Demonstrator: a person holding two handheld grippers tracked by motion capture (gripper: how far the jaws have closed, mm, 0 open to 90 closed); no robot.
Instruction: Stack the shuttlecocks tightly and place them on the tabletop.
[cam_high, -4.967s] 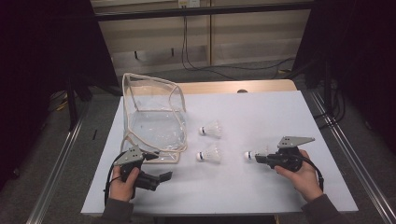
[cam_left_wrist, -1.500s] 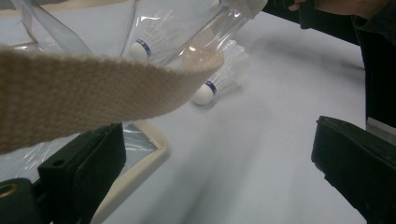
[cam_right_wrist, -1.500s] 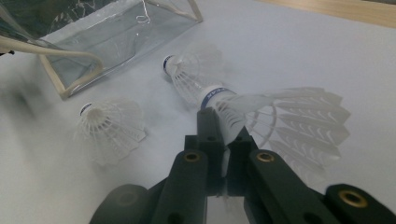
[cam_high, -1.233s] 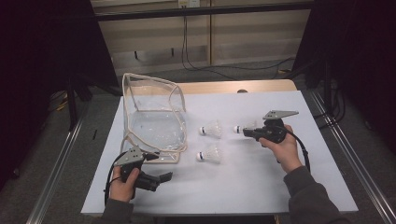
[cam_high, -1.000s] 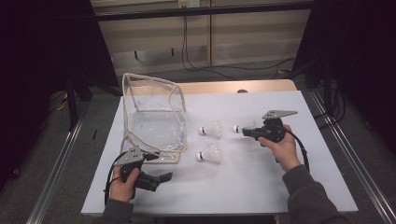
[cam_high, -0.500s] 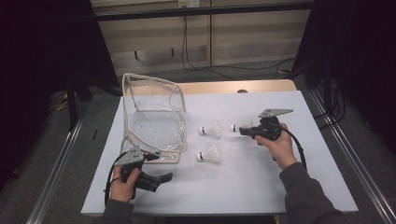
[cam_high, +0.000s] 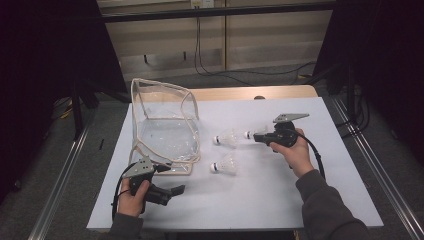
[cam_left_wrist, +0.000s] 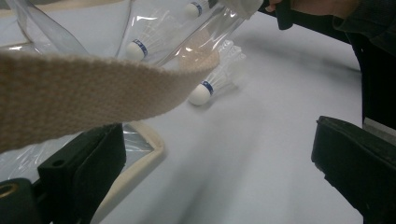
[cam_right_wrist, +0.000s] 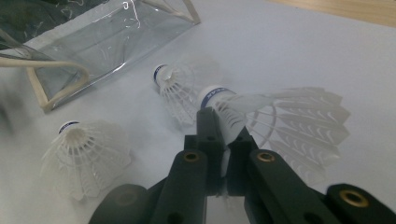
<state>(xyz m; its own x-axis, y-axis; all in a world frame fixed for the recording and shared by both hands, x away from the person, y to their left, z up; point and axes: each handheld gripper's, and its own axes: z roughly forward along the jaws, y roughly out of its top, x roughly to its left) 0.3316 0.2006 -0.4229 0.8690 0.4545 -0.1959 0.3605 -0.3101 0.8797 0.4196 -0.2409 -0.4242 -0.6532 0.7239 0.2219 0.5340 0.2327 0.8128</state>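
Right gripper (cam_right_wrist: 223, 140) is pinched tight on a white plastic shuttlecock (cam_right_wrist: 280, 116) by its lattice skirt, held just above the table (cam_high: 320, 200), while the left gripper (cam_high: 172, 191) sits wide open beside the clear bag (cam_high: 165, 125).

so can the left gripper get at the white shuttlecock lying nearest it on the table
Probably yes: the left gripper has its fingers open, and bare white table lies between it and the white plastic shuttlecock. The clear plastic bag sits off to the side.
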